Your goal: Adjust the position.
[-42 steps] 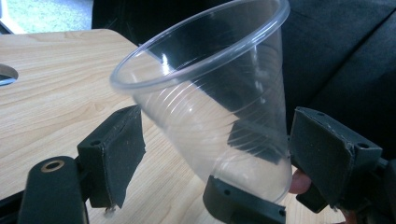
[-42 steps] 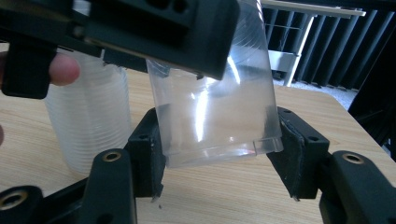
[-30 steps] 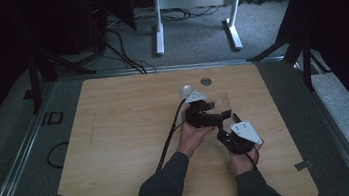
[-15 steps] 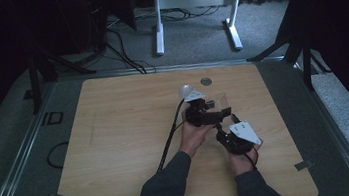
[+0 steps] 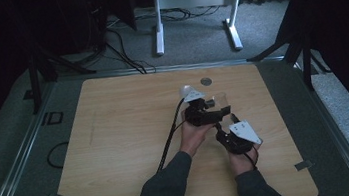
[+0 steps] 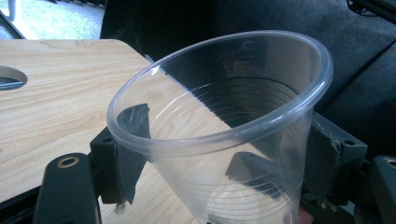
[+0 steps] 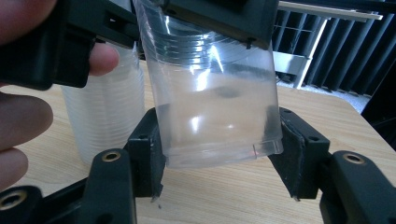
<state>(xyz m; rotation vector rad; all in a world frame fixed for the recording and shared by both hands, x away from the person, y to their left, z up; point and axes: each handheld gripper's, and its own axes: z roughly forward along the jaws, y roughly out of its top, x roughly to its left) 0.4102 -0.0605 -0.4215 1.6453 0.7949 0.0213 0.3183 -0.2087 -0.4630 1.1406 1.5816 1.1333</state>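
Note:
A clear plastic cup (image 6: 219, 116) is held between both grippers above the table's right half. My left gripper (image 6: 224, 144) has just been closing, and its pads (image 6: 133, 140) now press on the cup's wall just below the rim. My right gripper (image 7: 217, 149) is shut on the cup's base (image 7: 215, 126), with one pad on each side. In the high view the left gripper (image 5: 209, 111) sits just beyond the right gripper (image 5: 227, 131), and the cup (image 5: 221, 101) is between them.
A stack of clear cups (image 7: 107, 121) stands on the wooden table (image 5: 128, 149) just behind the held cup. A round hole (image 5: 205, 81) lies near the far edge. Cables trail from both grippers toward the near edge. The table's left half is bare wood.
Both hands have stayed where they were. The left gripper's jaws have drawn in onto the cup.

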